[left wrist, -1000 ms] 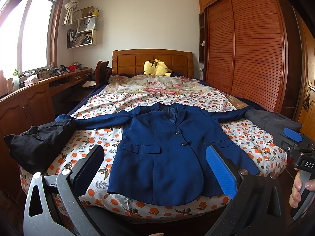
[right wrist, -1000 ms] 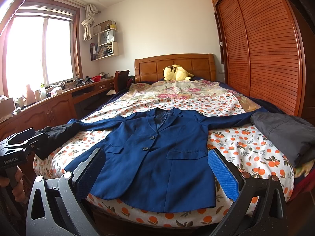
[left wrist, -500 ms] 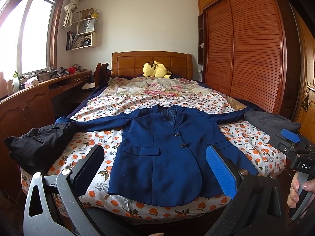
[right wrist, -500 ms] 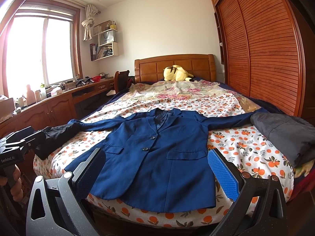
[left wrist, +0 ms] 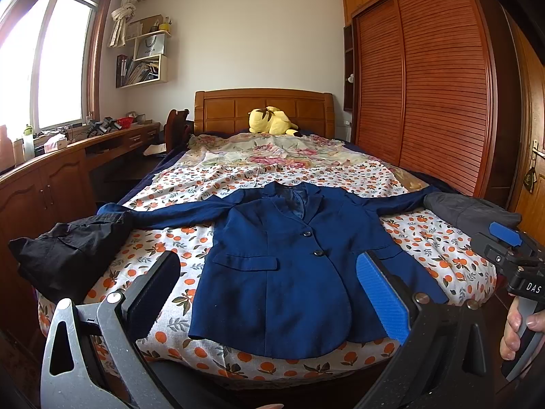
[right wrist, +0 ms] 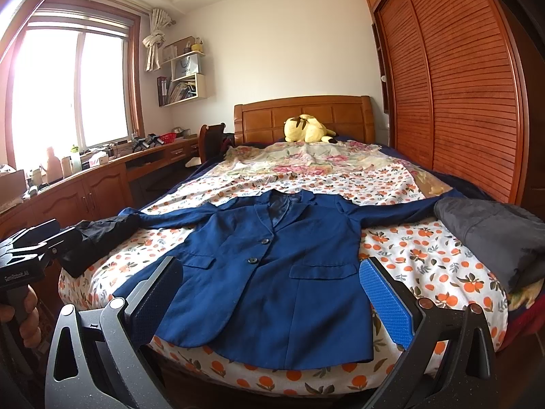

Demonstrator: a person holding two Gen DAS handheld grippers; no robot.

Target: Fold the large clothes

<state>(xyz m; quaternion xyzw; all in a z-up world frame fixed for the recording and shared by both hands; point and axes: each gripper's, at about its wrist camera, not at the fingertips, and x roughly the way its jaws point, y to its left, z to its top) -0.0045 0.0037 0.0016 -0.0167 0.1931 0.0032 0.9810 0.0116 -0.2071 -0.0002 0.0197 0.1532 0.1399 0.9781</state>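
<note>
Blue blazer (left wrist: 289,272) flat on bed (left wrist: 442,248), buttoned, sleeves spread. Left gripper (left wrist: 269,293) and right gripper (right wrist: 272,293) both spread, empty, short of blazer hem.

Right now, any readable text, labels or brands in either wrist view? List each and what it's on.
"DAS": white letters, cut off by the frame edge, on the black body of the right gripper.
"HONOR": on the white paper bag on the wall shelf.
"GenRobot.AI", roughly: small and blurred, on the black body of the left gripper.
Book spines on the shelf: too small to read.
</note>
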